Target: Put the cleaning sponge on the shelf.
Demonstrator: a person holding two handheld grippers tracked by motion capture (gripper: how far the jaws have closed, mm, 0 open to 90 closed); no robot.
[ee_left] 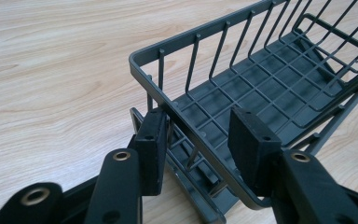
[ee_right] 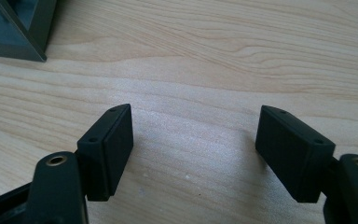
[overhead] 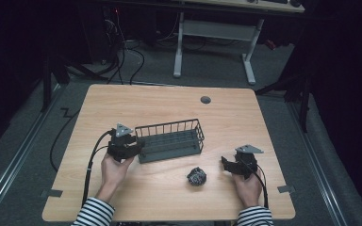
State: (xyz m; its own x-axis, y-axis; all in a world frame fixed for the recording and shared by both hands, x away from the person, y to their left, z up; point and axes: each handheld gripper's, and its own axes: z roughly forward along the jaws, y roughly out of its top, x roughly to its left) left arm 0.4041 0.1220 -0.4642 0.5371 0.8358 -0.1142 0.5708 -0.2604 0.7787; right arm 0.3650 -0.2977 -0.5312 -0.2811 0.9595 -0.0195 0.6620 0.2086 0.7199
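Nearest, striped sleeves and two hands low on the wooden counter [overhead: 169,101]. Right gripper [overhead: 230,164] idle at the right, jaws spread wide over bare wood, holding nothing. Just left of it, a small dark crumpled ball [overhead: 196,176], loose, apart from everything. Farther in, left gripper [ee_left: 198,142] at the left end of the grey wire basket [overhead: 170,139], jaws partly open, straddling the end rim, not clamped. Likely light, stiff, a bit slick; rim rail the best hold. Beyond, floor cables and another desk's legs.
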